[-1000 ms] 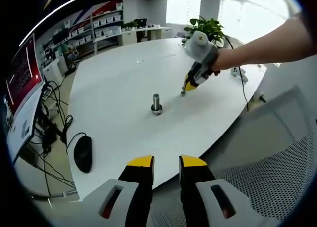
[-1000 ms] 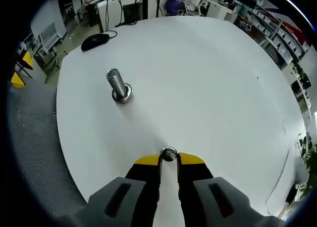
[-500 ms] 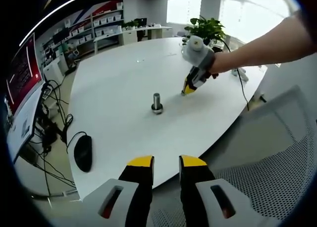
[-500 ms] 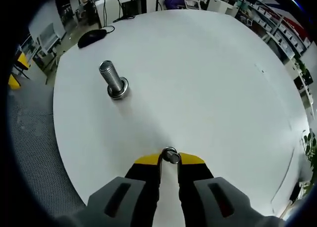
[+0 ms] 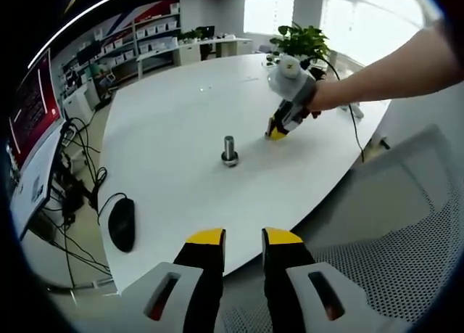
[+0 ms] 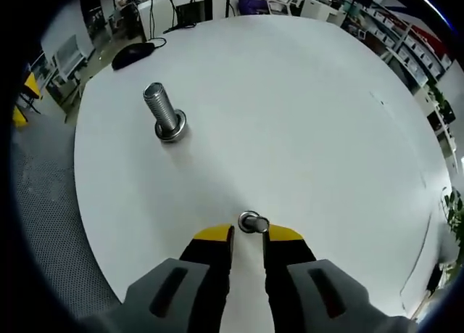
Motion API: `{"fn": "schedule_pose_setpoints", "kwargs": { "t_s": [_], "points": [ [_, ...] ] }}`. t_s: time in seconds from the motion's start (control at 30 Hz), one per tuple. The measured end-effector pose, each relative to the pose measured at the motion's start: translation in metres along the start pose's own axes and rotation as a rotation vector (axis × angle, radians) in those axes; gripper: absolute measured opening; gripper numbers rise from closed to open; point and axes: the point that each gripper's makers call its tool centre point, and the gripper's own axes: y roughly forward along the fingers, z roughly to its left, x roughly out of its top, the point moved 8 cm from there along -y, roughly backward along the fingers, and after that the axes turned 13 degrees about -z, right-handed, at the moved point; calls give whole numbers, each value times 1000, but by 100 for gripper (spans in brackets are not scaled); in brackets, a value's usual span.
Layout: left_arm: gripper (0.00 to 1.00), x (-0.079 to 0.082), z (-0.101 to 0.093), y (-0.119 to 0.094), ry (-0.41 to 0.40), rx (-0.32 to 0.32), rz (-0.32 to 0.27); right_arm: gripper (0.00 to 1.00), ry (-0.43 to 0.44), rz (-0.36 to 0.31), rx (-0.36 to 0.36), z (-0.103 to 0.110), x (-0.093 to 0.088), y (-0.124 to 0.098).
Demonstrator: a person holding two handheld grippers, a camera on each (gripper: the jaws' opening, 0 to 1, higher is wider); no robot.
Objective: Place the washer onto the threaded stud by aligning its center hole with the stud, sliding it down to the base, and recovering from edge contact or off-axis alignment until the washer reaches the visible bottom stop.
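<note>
Where the right gripper view looks down on a round white table [image 6: 304,115], a small silver washer [image 6: 251,222] is seen just beyond the yellow tips of the right gripper [image 6: 248,235]. The washer is a shiny metal ring, tilted so that its hole is hard to make out. The jaws stand slightly apart, with a narrow gap between them, and the washer sits at that gap's far end, nearer the right tip; whether either tip touches it cannot be told. At about ten o'clock from the washer, well apart from it, a threaded stud [image 6: 162,114] stands on the table, leaning in the fisheye picture, with a ring-like base at its foot. A dark computer mouse [image 6: 133,54] lies near the table's far edge.

In the left gripper view, the left gripper [image 5: 243,239] is held off the table's near edge, its yellow-tipped jaws parted around empty space. The stud [image 5: 230,150] is seen upright near the table's middle. The right gripper [image 5: 278,133] is held by a hand at about two o'clock from the stud, tips down at the tabletop. The washer is too small to be made out there. The mouse [image 5: 121,225] lies at the table's left edge.
</note>
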Motion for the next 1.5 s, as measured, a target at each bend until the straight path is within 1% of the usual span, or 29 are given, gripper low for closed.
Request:
{"fn": "schedule_pose_setpoints", "kwargs": {
  "t_s": [0.27,0.3,0.37,0.53,0.67,0.8,0.87,0.93,1.0,1.27,1.3,1.5],
  "points": [
    [18,1,-2,0,-1,-11,-4,20,18,-37,-23,4,-7,-15],
    [18,1,-2,0,0,-12,-3,20,33,-51,-31,5,-7,-20],
    [18,2,-2,0,3,-14,-11,20,25,-79,-46,9,-5,-29],
    [18,1,-5,1,5,-30,-5,20,32,-112,-57,16,-8,-45],
    [18,2,-8,1,12,-45,-9,20,68,-175,-82,16,-3,-62],
    [18,4,-7,0,-3,-48,-25,20,97,-231,-107,17,1,-81],
    [18,4,-8,0,-2,-53,-28,20,111,-248,-117,20,2,-92],
    [18,4,-9,0,4,-58,-30,20,114,-292,-135,25,5,-105],
    [18,5,-9,0,2,-59,-39,20,118,-314,-141,32,7,-116],
    [19,8,-11,-1,9,-70,-65,20,141,-338,-161,47,-1,-138],
    [19,9,-11,-2,8,-71,-70,20,158,-350,-167,49,-2,-145],
    [19,11,-12,-3,9,-79,-90,21,185,-392,-193,53,-6,-169]
  ]
}}
